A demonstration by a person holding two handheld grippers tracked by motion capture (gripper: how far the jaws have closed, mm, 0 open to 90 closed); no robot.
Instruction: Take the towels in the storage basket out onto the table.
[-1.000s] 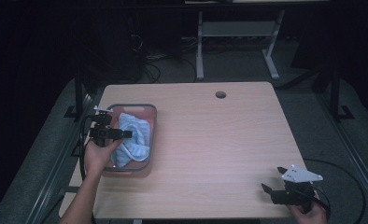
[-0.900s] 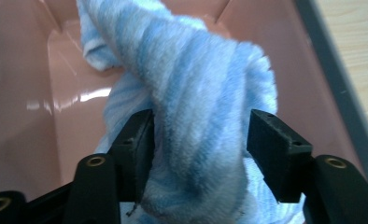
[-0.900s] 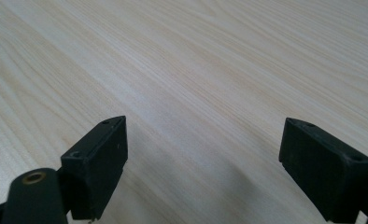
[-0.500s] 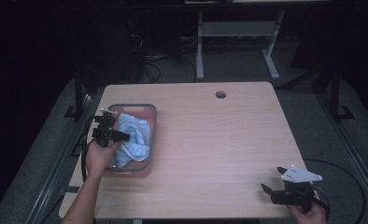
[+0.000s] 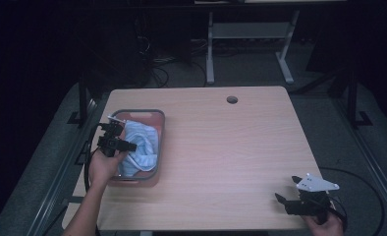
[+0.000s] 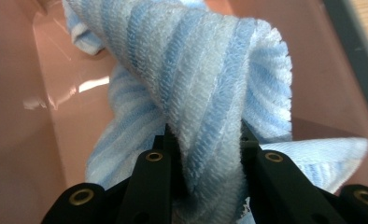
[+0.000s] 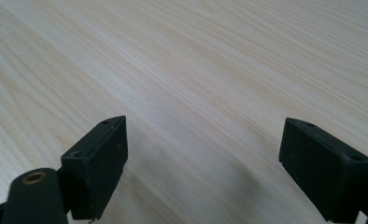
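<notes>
At the left edge of the surface (image 5: 221, 147) sits a pink tub (image 5: 157, 129) with a grey rim, and its walls close in on three sides of the left claw (image 6: 203, 154), which reaches into it from the person's left hand (image 5: 103, 164). The tub's near wall and that hand hide part of its floor in the high view. The left claw is clenched on a fold of the towel (image 6: 205, 79), the cloth bunched thick between the two black jaws. The towel is terry, striped in pale blue and white (the loops of the pile are plain in the left gripper view), twisted into a rope above the jaws and spilling loose over the tub's pink floor.

The right claw (image 5: 286, 194) rests near the surface's front right corner, well apart from the tub, jaws spread wide with bare wood between them, grasping nothing. The surface is light wood-grain with a round cable hole (image 5: 232, 100) near its far edge. Beyond it the room is dark; a pale metal stand (image 5: 250, 34) and loose cables (image 5: 154, 61) lie on grey floor.
</notes>
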